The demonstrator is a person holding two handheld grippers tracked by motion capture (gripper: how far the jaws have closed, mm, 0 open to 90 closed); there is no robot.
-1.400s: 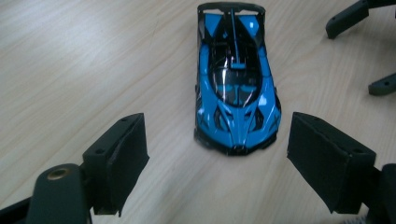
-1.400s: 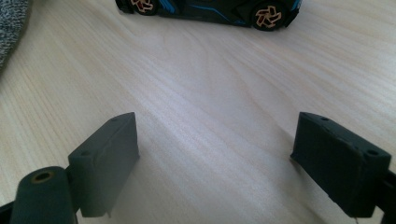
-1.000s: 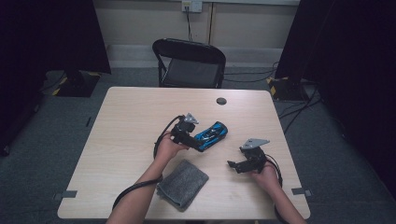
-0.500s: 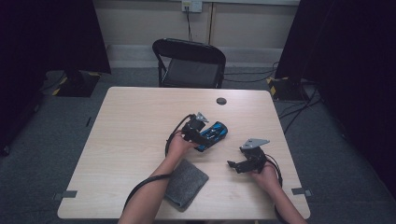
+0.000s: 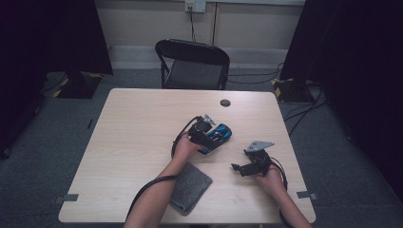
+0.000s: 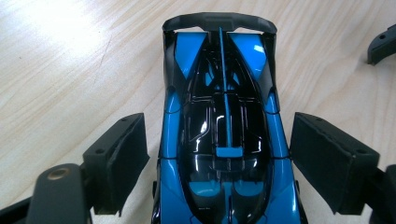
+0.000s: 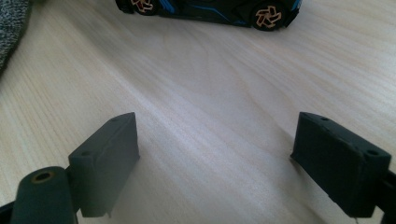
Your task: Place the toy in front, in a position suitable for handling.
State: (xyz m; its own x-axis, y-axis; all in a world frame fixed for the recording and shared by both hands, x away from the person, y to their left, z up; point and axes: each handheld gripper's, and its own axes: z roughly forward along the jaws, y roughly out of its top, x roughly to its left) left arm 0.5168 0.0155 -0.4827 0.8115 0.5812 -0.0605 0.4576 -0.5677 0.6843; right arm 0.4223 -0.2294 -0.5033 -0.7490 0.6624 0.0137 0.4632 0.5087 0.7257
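Room dim, dark beyond table (image 5: pixel 142 123); overhead glare on wood left of toy car (image 6: pixel 219 140); near jaws soft-focused.

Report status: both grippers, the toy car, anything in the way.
Left gripper open, jaws astride the blue toy car, pads not touching. Right gripper open, empty, over bare table. Grey cloth lies clear of the car.

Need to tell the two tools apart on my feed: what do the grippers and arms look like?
Both grippers, left and right, are black with blocky matte jaw pads, a grey three-cornered plate on top and a trailing black cable. The forearms are bare, no sleeves.
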